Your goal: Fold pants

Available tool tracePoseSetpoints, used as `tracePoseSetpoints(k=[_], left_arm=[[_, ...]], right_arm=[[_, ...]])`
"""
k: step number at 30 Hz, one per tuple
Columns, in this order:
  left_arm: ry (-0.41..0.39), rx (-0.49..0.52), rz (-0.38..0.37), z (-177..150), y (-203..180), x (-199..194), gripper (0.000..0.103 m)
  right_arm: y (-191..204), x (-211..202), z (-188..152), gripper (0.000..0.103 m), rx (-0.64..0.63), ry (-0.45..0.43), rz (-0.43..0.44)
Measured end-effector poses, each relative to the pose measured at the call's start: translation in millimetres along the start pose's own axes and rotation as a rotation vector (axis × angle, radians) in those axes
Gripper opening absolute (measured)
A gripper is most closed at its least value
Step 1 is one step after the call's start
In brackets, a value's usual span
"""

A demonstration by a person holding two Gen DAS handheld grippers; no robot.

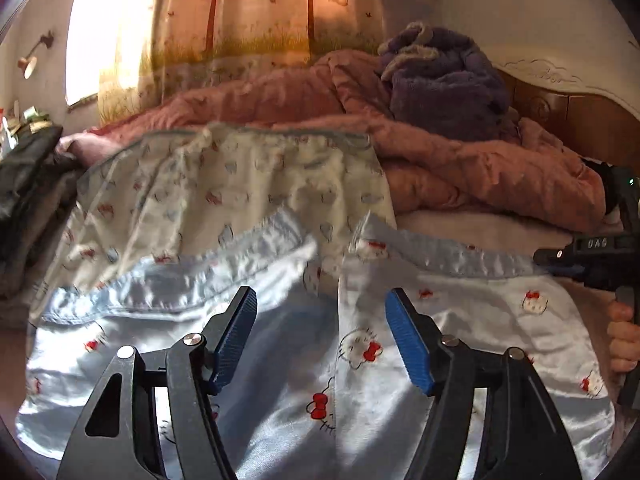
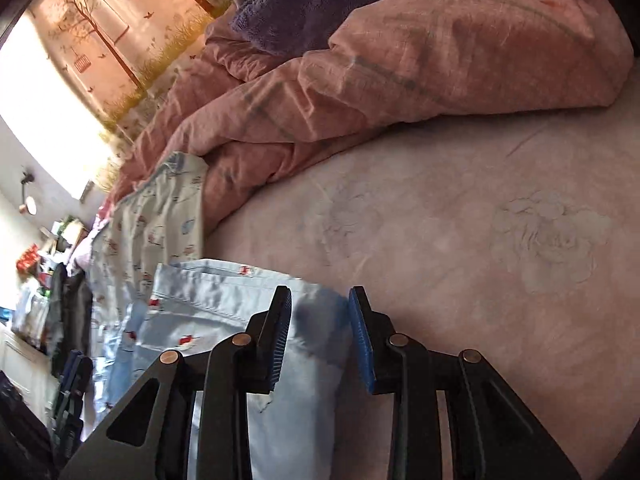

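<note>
Light blue satin pants (image 1: 460, 320) printed with cartoon cats and red bows lie folded on the bed, their leg cuffs (image 1: 180, 280) up against a white printed part (image 1: 240, 184). My left gripper (image 1: 322, 320) hovers open just over the two legs, nothing between its blue pads (image 1: 236, 332). In the right wrist view my right gripper (image 2: 320, 332) stands partly open at the pants' right cuff corner (image 2: 320, 308). The cloth shows between the fingers and the pads do not visibly press it. The left wrist view shows the right gripper (image 1: 592, 256) at the far right, held by a hand (image 1: 622, 336).
A rumpled pink duvet (image 1: 480, 160) and a purple towel heap (image 1: 440, 80) fill the back of the bed. Bare pink sheet (image 2: 480, 240) stretches to the right of the pants. Dark clothes (image 1: 28, 200) sit at the left edge, with a curtained window (image 1: 260, 20) behind.
</note>
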State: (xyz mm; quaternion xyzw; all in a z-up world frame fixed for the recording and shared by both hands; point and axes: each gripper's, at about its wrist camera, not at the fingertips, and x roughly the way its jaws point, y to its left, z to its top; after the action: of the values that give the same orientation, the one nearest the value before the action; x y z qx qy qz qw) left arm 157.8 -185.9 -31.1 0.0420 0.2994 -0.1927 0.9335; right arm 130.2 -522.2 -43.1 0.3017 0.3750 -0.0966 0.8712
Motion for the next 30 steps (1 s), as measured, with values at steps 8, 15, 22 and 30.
tracePoseSetpoints(k=[8, 15, 22, 30], left_arm=[[0.069, -0.128, -0.09, -4, 20, 9, 0.068], [0.064, -0.075, -0.056, -3, 11, 8, 0.07], [0.095, -0.075, -0.081, -4, 13, 14, 0.073], [0.13, -0.019, -0.082, -8, 2, 19, 0.071]], right_arm=[[-19, 12, 1, 0.031, 0.068, 0.053, 0.059], [-17, -3, -5, 0.002, 0.111, -0.06, 0.002], [13, -29, -5, 0.002, -0.062, -0.186, -0.178], [-10, -18, 0, 0.048, -0.001, -0.128, -0.174]])
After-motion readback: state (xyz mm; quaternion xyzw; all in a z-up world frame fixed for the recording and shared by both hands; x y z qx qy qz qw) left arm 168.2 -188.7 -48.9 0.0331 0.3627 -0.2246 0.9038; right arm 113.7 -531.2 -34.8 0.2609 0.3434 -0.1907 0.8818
